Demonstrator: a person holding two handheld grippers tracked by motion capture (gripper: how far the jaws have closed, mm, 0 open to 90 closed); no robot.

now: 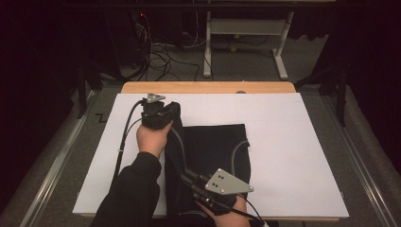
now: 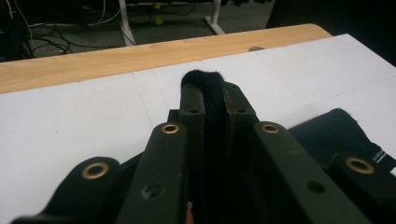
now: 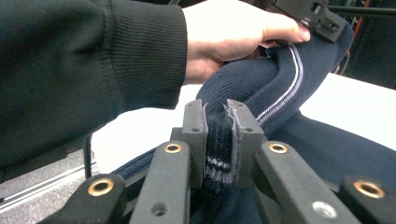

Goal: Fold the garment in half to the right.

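Observation:
A dark navy knit garment (image 1: pixel 215 146) with thin white stripes lies on the white table cover (image 1: pixel 293 156). Its left edge is lifted between the two grippers. My left gripper (image 1: pixel 166 112) is at the garment's far left corner, shut on a fold of the cloth (image 2: pixel 210 100) that sticks up between its jaws. My right gripper (image 1: pixel 189 177) is at the near edge, shut on the ribbed, striped hem (image 3: pixel 217 154). In the right gripper view the garment (image 3: pixel 261 88) arches up to the person's other hand (image 3: pixel 229 37) and the left gripper (image 3: pixel 313 16).
A wooden table edge (image 1: pixel 208 87) runs along the far side of the white cover. Beyond it stand a grey desk frame (image 1: pixel 246 42) and loose cables on the floor (image 1: pixel 161 56). Metal rails flank the table at both sides (image 1: pixel 52 165).

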